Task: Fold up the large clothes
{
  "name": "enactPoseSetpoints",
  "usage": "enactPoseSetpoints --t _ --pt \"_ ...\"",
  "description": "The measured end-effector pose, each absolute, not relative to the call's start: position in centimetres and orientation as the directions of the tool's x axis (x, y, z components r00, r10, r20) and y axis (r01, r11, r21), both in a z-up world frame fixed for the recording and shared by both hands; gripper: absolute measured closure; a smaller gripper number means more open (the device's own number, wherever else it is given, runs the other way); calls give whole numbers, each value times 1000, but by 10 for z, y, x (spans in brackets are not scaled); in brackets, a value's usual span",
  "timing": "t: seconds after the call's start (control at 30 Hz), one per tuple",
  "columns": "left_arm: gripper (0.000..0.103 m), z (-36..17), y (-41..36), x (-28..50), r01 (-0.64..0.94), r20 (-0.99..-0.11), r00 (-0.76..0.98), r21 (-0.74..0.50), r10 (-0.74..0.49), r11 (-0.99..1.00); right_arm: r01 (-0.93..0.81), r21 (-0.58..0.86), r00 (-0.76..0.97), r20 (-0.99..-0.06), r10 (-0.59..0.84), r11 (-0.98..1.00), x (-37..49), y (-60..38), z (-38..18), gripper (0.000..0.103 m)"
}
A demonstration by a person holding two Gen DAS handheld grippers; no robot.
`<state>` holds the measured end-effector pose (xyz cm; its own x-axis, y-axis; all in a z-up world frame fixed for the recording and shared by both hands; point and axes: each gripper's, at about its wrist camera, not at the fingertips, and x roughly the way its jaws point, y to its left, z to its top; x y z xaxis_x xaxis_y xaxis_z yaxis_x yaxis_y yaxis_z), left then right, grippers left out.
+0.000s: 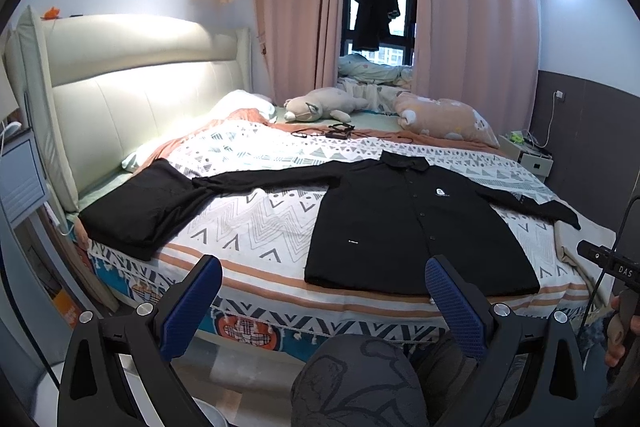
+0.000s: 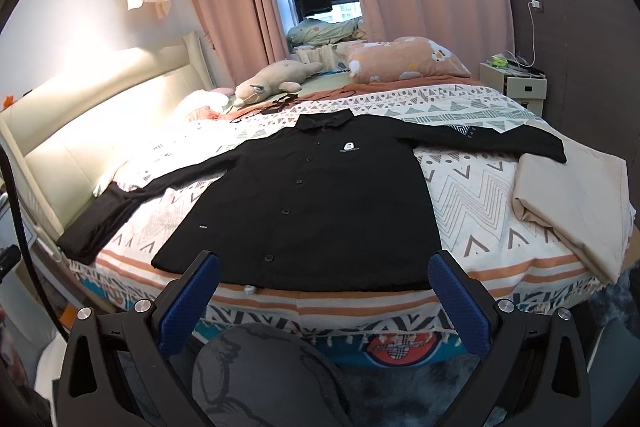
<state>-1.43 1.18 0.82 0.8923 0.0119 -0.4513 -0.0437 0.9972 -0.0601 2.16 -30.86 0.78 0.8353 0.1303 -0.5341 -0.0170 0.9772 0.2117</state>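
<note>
We see a black button-front shirt (image 2: 304, 195) spread flat, front side up, on the patterned bedspread (image 2: 472, 195) of a bed. Its collar (image 2: 326, 121) points away from us toward the pillows, and its hem (image 2: 288, 277) runs along the near edge of the mattress, so the body's long axis runs from the near bed edge to the far side. The two sleeves stretch out sideways, forming a second, longer axis across the bed. The left sleeve (image 1: 260, 181) reaches toward the headboard (image 1: 120, 99), and its cuff end meets a folded black garment (image 1: 140, 207) lying near the bed corner. The right sleeve (image 2: 500, 141) ends touching a folded beige cloth (image 2: 576, 195).

In the left wrist view, we find the left gripper (image 1: 323, 301) held off the near edge of the bed, its blue-padded fingers spread wide and gripping nothing; the shirt's hem lies ahead and toward its right finger. In the right wrist view, the right gripper (image 2: 324, 301) is likewise spread wide and empty, with the hem lying just ahead between the two fingers. Neither gripper touches the shirt.

A plush toy (image 2: 276, 81) and a peach pillow (image 2: 404, 61) lie at the far side of the bed, beyond the collar.
</note>
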Motion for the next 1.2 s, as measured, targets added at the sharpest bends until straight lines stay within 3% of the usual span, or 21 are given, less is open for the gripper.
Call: enactPoseSetpoints --t 1.2 --pt "1 5 24 -17 -62 -455 891 -101 9 993 -18 218 829 -542 136 976 24 -299 4 0"
